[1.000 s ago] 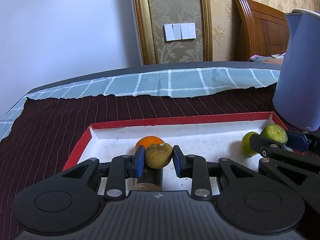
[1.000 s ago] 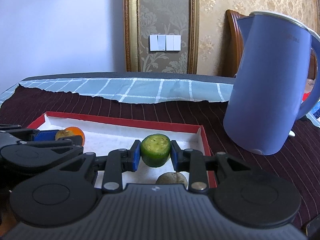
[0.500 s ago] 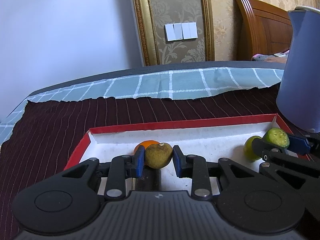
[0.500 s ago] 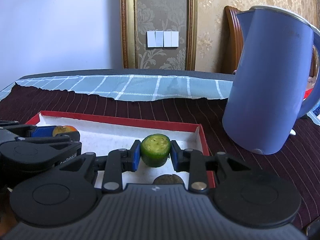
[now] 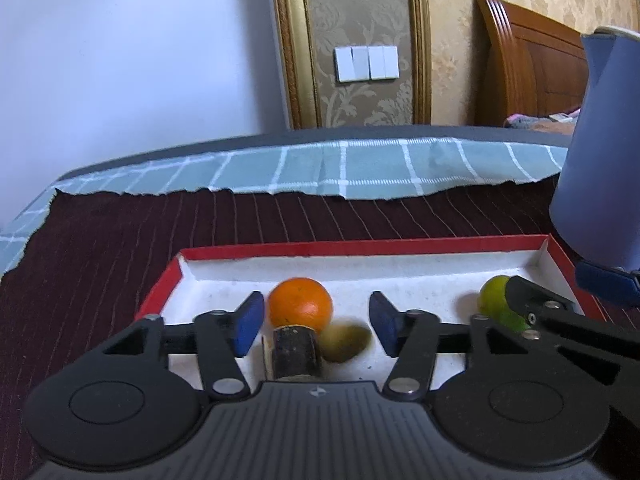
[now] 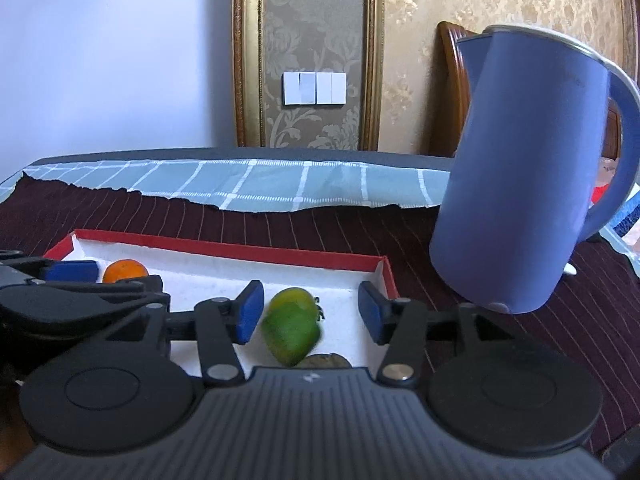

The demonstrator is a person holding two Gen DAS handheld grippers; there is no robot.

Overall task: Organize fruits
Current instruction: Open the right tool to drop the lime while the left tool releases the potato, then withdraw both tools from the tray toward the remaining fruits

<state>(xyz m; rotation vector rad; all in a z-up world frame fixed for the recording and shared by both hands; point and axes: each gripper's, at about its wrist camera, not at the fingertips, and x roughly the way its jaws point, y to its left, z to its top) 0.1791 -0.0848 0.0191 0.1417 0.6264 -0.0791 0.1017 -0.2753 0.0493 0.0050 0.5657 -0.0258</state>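
A red-rimmed white tray (image 5: 360, 246) (image 6: 224, 249) lies on the dark striped cloth. My left gripper (image 5: 316, 322) is open over it. A blurred brown-green fruit (image 5: 345, 342) sits below its jaws, beside an orange (image 5: 300, 304) and a dark cylinder (image 5: 294, 350). My right gripper (image 6: 310, 312) is open. A blurred green fruit (image 6: 292, 330) lies between its jaws, over a yellow-green fruit (image 6: 294, 296) and next to a brown fruit (image 6: 326, 361). The orange (image 6: 125, 271) and the left gripper (image 6: 80, 292) show at the left in the right wrist view.
A blue kettle (image 6: 516, 168) (image 5: 600, 152) stands right of the tray on the cloth. A checked teal cloth (image 5: 320, 168) covers the far table part. A wooden headboard (image 5: 528, 64) and the wall stand behind.
Both grippers opened. The left let go of the brown-green fruit and the right let go of the green fruit; both fruits dropped into the tray.
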